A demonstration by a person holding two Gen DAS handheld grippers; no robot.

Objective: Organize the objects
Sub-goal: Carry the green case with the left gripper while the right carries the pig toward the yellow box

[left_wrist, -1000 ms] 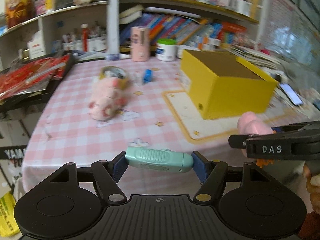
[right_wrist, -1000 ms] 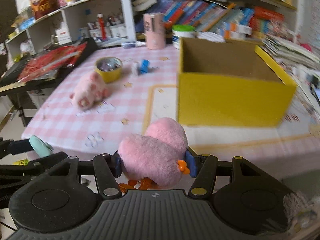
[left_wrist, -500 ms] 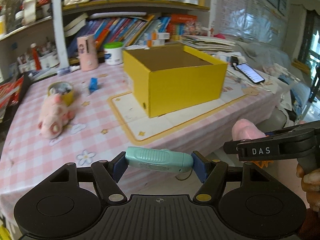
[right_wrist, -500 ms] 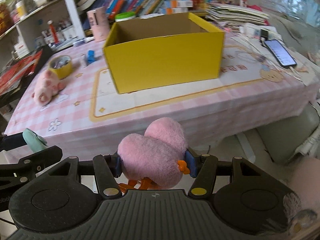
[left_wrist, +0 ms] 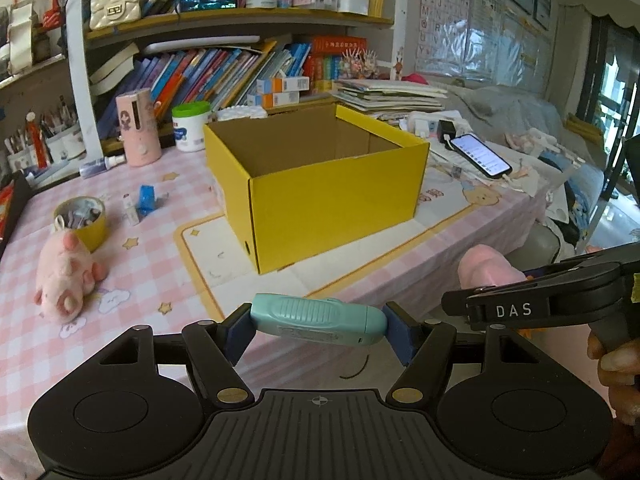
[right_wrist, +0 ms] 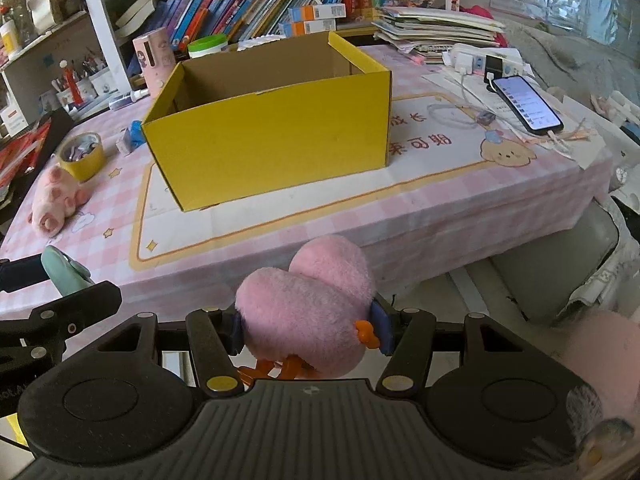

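The left gripper (left_wrist: pixel 318 330) is clamped endwise on a ribbed mint-green plastic device (left_wrist: pixel 318 319), held crosswise off the near edge of the pink checked tablecloth (left_wrist: pixel 132 264). Just to its right, the right gripper (right_wrist: pixel 306 330) squeezes a fluffy pink plush bird with orange feet (right_wrist: pixel 308 316), also short of the table. An open yellow cardboard box (right_wrist: pixel 272 140) stands on a cream mat with a yellow border (right_wrist: pixel 256 220) mid-table. Left of it lie a pink plush pig (left_wrist: pixel 66 276) touching a yellow tape roll (left_wrist: pixel 80 220).
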